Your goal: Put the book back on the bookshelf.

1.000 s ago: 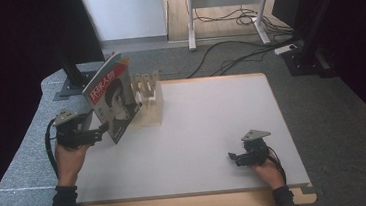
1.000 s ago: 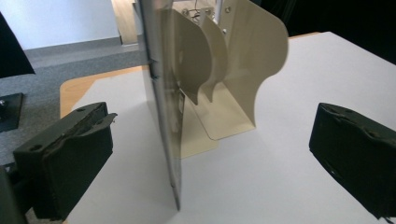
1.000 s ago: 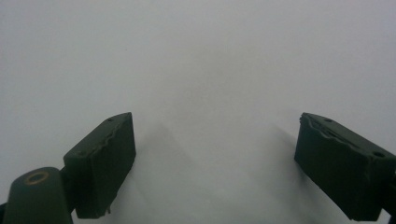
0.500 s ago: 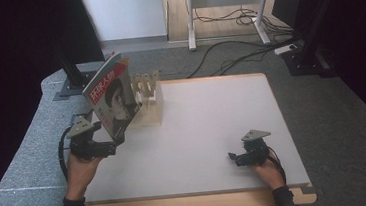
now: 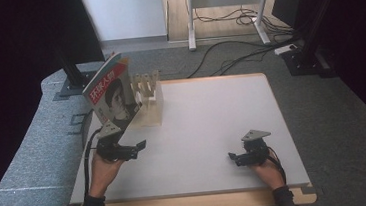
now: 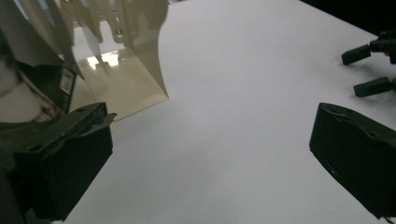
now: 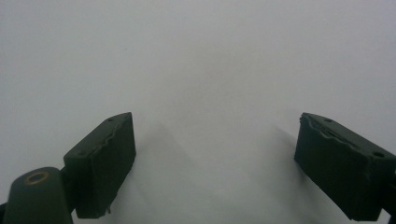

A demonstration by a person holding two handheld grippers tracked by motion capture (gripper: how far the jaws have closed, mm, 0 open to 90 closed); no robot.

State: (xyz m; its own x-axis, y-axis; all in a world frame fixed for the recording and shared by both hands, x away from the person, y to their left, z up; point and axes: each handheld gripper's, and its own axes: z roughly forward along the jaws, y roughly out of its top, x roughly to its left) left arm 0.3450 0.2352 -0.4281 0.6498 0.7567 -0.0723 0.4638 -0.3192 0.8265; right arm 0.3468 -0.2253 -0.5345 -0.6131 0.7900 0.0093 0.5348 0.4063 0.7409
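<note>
— While your left gripper (image 5: 137, 148) gapes empty, where's the magazine (image 5: 112, 93)?
— Leaning on the rack (image 5: 149, 98), far-left of the table (image 5: 212, 115); red cover title unreadable. Your right gripper (image 5: 232, 159) also wide, empty.

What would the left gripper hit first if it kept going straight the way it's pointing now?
Probably nothing soon: the left gripper, jaws open, points across bare table toward the right gripper far off. The beige rack sits off to its side.

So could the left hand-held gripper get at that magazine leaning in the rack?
Probably yes. The left hand-held gripper is open, sits just in front of the magazine, and nothing lies between them. The rack stands on the magazine's far side.
</note>
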